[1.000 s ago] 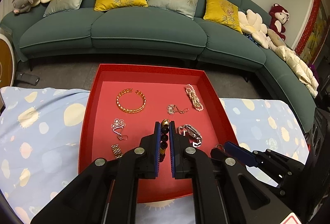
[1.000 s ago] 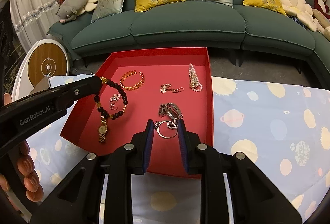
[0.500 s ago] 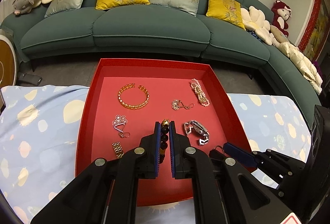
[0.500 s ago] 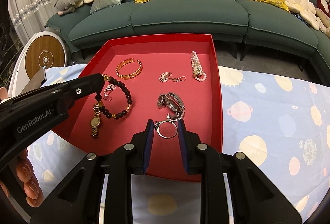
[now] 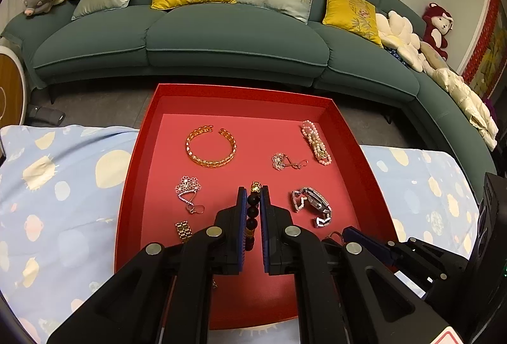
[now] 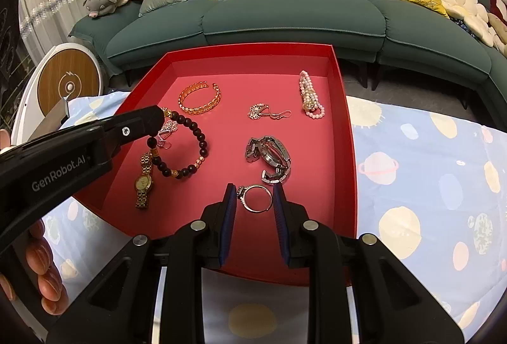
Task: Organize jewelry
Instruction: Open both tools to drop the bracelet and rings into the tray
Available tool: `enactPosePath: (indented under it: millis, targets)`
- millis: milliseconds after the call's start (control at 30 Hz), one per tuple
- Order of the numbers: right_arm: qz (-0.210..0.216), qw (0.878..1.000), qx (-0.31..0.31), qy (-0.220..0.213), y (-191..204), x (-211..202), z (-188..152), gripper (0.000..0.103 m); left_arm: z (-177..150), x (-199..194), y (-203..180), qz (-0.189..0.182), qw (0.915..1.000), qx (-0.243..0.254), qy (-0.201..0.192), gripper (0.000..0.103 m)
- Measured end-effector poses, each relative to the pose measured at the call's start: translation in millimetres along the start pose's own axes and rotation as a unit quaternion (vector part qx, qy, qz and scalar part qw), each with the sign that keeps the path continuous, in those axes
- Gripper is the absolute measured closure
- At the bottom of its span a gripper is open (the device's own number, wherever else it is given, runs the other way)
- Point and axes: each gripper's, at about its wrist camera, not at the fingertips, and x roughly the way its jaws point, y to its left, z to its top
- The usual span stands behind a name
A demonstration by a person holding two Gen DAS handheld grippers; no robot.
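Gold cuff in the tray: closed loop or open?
Open. The gold cuff lies flat in the red tray, its two ends apart with a gap facing the sofa.

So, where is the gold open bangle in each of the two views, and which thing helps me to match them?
Left wrist view: the gold bangle lies in the far left part of the red tray, above centre.
Right wrist view: the gold bangle lies in the far left part, above the dark bead bracelet.
Shared landmark: the pink pearl bracelet at the far right.
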Motion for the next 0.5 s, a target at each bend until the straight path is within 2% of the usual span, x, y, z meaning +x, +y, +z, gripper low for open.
enactPosePath:
  millis: [267, 367, 400, 467, 500]
  targets:
    - [-0.001, 1.0, -0.002, -0.002, 1.3, 2.1, -1.0, 0.08, 0.1, -0.1, 4.0, 0.001, 1.0, -0.009, 0.002, 0.097]
    - [0.0, 1.0, -0.003, -0.003, 2.4, 2.7, -2.0, 0.08, -1.8, -0.9, 7.0, 0.006, 0.9999, -0.013, 0.003, 0.094]
    - [0.001, 1.0, -0.004, -0.004, 2.7, 2.5, -2.1, 0.079, -2.3, -1.7, 7.6, 0.009, 0.9999, -0.012, 0.003, 0.092]
    - [0.001, 1.0, -0.001, -0.01, 1.7, 0.2, -1.6, 0.079, -2.4, -5.3, 9.6, 0.015, 0.9998, -0.015, -0.001, 0.077]
    - [0.002, 1.0, 0.004, -0.016, 0.6, -2.2, -0.9, 0.079, -2.4, -9.2, 10.9, 0.017, 0.9997, -0.019, -0.005, 0.072]
